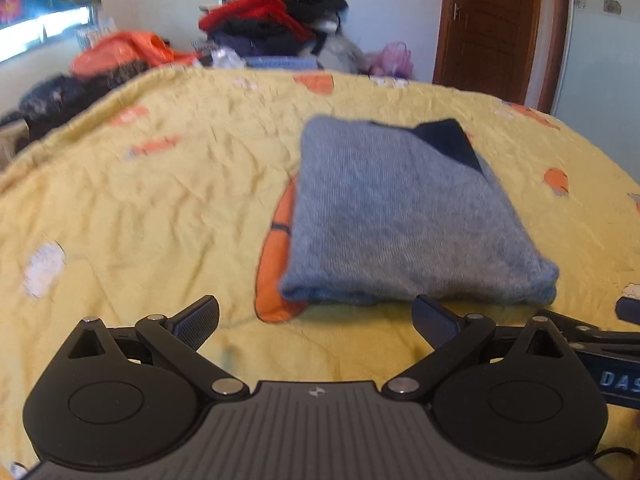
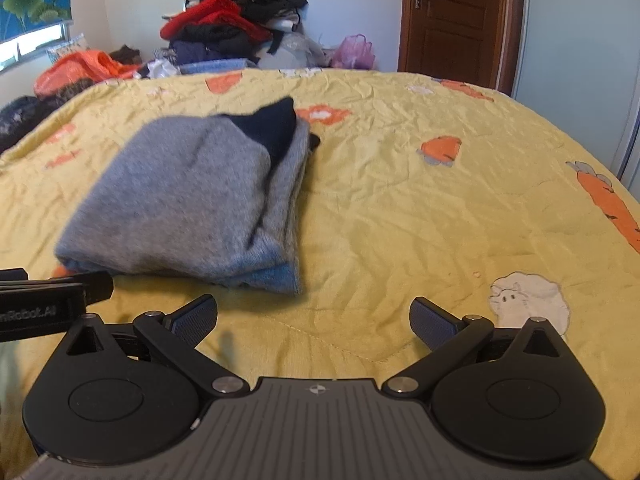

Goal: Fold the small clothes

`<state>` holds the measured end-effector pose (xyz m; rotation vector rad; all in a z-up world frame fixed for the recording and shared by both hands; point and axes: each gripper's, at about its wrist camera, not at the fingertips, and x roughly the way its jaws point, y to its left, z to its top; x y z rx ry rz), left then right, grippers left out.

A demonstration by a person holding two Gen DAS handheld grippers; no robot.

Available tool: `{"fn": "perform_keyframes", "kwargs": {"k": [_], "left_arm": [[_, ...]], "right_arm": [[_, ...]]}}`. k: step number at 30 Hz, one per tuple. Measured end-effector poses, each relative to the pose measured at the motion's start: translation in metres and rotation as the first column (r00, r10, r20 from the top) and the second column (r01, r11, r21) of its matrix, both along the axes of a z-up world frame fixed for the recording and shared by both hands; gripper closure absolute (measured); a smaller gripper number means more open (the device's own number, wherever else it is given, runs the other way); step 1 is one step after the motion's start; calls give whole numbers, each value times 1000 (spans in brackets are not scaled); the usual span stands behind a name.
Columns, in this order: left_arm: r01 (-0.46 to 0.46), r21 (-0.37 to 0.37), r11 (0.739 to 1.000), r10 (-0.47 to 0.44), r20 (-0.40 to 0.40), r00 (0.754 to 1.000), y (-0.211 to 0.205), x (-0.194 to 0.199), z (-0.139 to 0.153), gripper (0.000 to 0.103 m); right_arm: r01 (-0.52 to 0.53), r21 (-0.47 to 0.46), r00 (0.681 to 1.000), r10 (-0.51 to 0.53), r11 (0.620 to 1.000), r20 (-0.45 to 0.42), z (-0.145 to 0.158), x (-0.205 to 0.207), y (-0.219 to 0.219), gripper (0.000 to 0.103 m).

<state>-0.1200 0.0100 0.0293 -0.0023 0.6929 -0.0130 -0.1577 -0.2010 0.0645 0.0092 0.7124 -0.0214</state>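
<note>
Two claws are released and grasp nothing: the left claw and the right claw both hang with jaws spread wide over the yellow bedspread. Just ahead of the left claw, slightly to its right, and ahead-left of the right claw, a folded grey sweater with a dark navy patch at its far corner lies flat on the bed, touched by neither claw. Well beyond it, a heap of clothes stands against the wall, with a brown door to its right.
</note>
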Motion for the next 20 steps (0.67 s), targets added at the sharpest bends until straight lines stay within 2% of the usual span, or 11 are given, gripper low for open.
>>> {"fn": "perform_keyframes", "kwargs": {"k": [3, 6, 8, 10, 13, 20], "left_arm": [[42, -17, 999, -43, -27, 999, -1, -3, 14, 0], [72, 27, 997, -72, -16, 997, -2, -8, 25, 0], [84, 42, 996, -82, -39, 996, 2, -8, 29, 0], [67, 55, 996, -63, -73, 995, 11, -6, 31, 0], [25, 35, 999, -23, -74, 997, 29, -6, 33, 0], [-59, 9, 998, 59, -10, 998, 63, -8, 54, 0]], "right_arm": [[-24, 10, 1000, 24, 1000, -13, 11, 0, -2, 0], [-33, 42, 999, 33, 999, -15, 20, 7, -8, 0], [-20, 58, 1000, 21, 998, -19, 24, 14, -14, 0], [-13, 84, 999, 16, 996, -33, 25, 22, -22, 0], [-12, 134, 999, 19, 991, -49, 25, 32, -33, 0], [-12, 152, 999, 20, 988, -49, 30, 57, -49, 0]]}}
